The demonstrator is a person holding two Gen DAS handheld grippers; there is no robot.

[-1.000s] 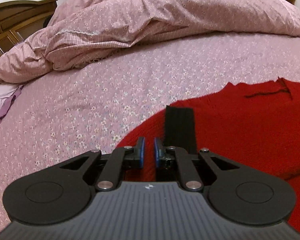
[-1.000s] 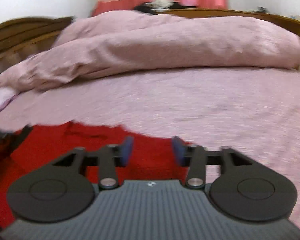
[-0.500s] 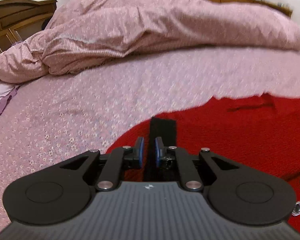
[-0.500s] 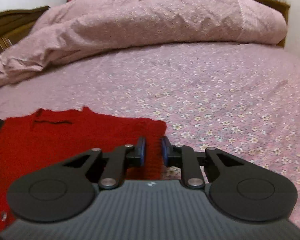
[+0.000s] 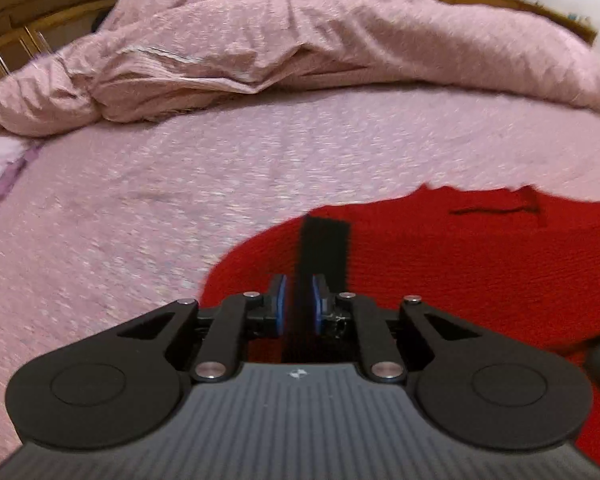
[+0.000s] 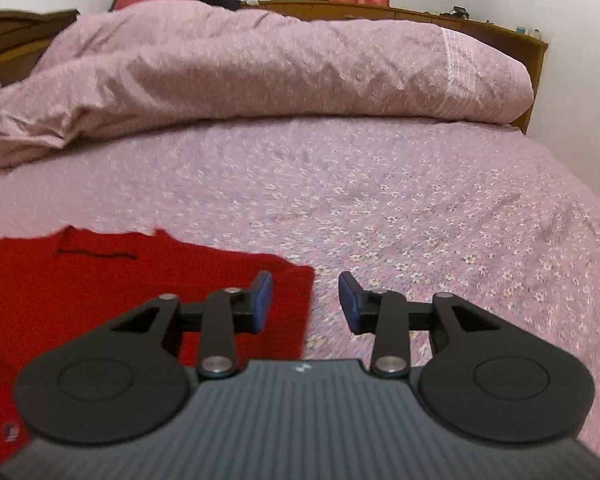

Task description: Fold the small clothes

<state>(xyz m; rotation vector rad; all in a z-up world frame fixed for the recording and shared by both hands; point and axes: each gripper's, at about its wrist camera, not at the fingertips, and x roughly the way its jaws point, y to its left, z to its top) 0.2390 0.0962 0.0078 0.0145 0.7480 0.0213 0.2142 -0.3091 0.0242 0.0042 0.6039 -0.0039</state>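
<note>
Pinching black strap (image 5: 325, 248) of red knit garment (image 5: 480, 272), left gripper (image 5: 298, 306) clamps flat band; ribbed knit spread on floral pink sheet (image 5: 180, 208). Right view: right gripper (image 6: 305, 302) jaws opening, empty, straddling garment's squared corner; rumpled quilt (image 6: 260, 76) behind.

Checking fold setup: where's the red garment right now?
The red garment lies flat on the floral bedsheet, lower left in the right wrist view and lower right in the left wrist view, well short of the bunched quilt.
</note>
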